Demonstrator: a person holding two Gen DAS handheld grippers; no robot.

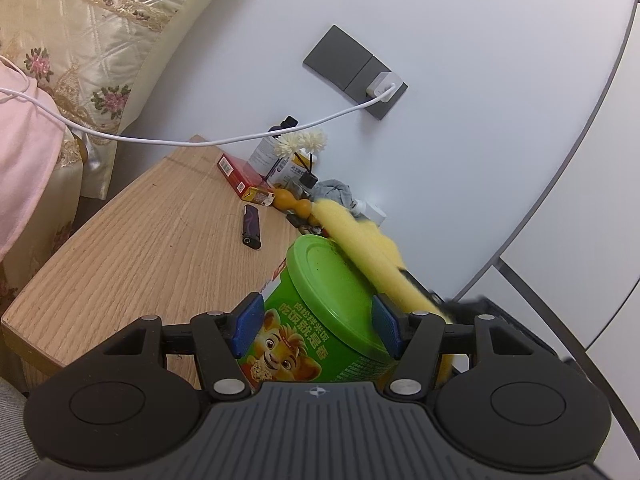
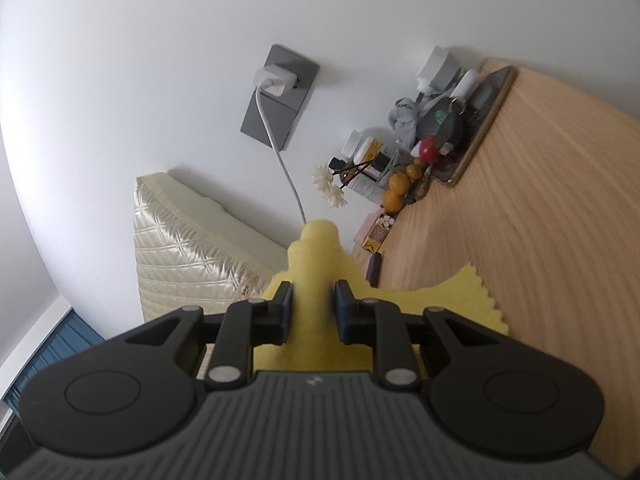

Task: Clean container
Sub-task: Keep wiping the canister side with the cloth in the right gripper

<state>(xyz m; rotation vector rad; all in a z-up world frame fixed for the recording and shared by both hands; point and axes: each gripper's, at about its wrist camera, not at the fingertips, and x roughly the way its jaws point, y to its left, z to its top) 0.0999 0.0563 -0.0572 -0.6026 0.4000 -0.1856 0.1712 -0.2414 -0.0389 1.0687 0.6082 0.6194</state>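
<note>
Green container [image 1: 320, 320] above a wooden table [image 1: 140, 260], white wall [image 1: 440, 40] behind.

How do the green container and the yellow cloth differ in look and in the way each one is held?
The green container is a rigid round tub with a printed label; the yellow cloth is soft and bunched. The left gripper clamps the container across its wide sides, jaws far apart; the right gripper pinches the cloth, jaws close together. Both are held, and the cloth lies against the container's lid.

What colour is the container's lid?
Green, lid; clearest in the left wrist view.
</note>
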